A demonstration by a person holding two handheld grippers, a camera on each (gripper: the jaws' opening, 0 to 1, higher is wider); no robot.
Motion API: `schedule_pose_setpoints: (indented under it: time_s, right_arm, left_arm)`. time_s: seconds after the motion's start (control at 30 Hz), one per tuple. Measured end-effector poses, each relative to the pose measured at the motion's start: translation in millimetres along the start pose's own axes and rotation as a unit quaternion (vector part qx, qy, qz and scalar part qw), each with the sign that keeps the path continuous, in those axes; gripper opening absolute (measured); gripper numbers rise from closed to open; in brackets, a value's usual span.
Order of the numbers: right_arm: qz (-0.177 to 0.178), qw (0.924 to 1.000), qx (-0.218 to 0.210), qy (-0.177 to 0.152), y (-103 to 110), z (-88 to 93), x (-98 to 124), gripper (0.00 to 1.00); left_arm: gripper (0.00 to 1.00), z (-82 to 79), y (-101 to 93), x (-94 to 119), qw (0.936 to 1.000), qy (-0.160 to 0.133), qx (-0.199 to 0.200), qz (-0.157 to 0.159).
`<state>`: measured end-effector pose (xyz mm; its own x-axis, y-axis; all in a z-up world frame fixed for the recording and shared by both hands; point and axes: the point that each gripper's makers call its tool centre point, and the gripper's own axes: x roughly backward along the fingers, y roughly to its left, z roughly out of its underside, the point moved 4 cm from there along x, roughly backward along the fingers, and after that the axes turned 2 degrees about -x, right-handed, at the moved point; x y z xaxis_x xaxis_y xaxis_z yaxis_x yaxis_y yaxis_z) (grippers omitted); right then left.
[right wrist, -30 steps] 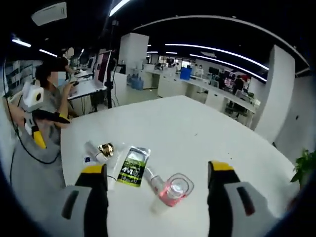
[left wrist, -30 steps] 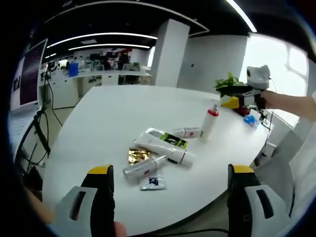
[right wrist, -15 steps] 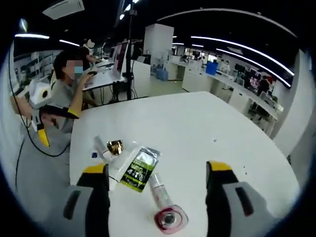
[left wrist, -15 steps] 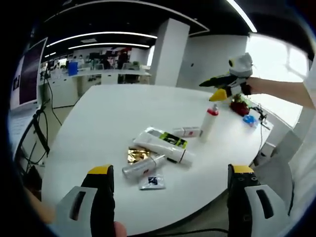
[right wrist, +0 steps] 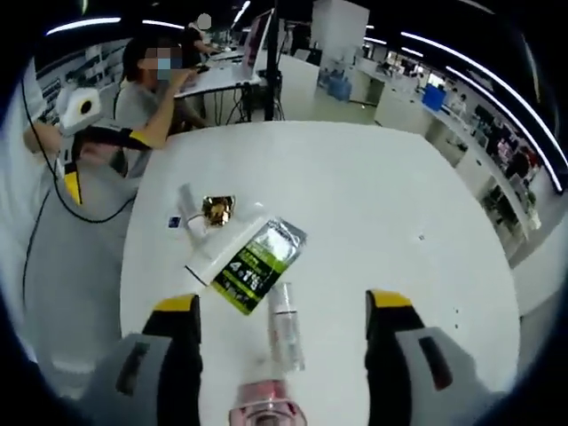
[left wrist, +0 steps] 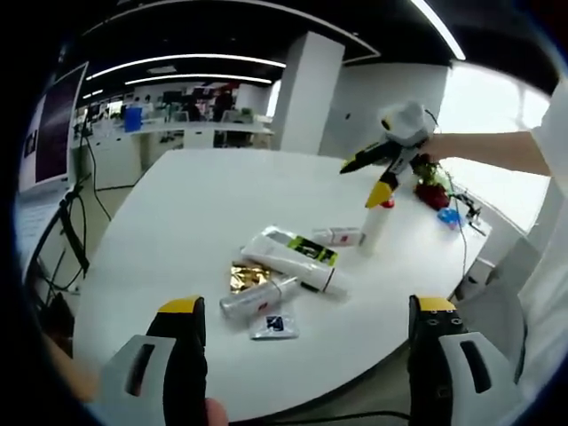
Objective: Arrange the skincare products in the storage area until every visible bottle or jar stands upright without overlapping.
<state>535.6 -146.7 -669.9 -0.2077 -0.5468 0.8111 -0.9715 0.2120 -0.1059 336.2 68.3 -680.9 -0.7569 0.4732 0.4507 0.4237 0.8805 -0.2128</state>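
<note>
Your right gripper (right wrist: pixel 279 311) has swung in above the red-capped bottle (left wrist: pixel 375 222) — jaws apart, nothing held. That bottle stands at two o'clock of the pile; the white tube (left wrist: pixel 288 264) and others, probably four, lie flat. Left gripper (left wrist: pixel 302 311) hangs open.

Open-plan office: rows of desks (left wrist: pixel 191 135), monitors (right wrist: pixel 264 35), strip lights (left wrist: pixel 177 64).

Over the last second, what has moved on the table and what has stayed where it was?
The right gripper swung in from the table's far edge and now tips down over the upright red-capped bottle, jaws open, not gripping it. The left gripper stays open at the near edge. The white tube, green sachet, gold packet and lying bottle haven't moved.
</note>
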Motion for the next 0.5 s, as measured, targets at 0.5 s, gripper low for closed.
schedule_pose_setpoints:
  time_s: [0.5]
  right_arm:
    - [-0.074, 0.9913, 0.042, 0.101, 4, 29.6, -49, 0.55]
  left_arm:
    - [0.93, 2.4, 1.3, -3, 1.0000, 0.008, 0.003, 0.000]
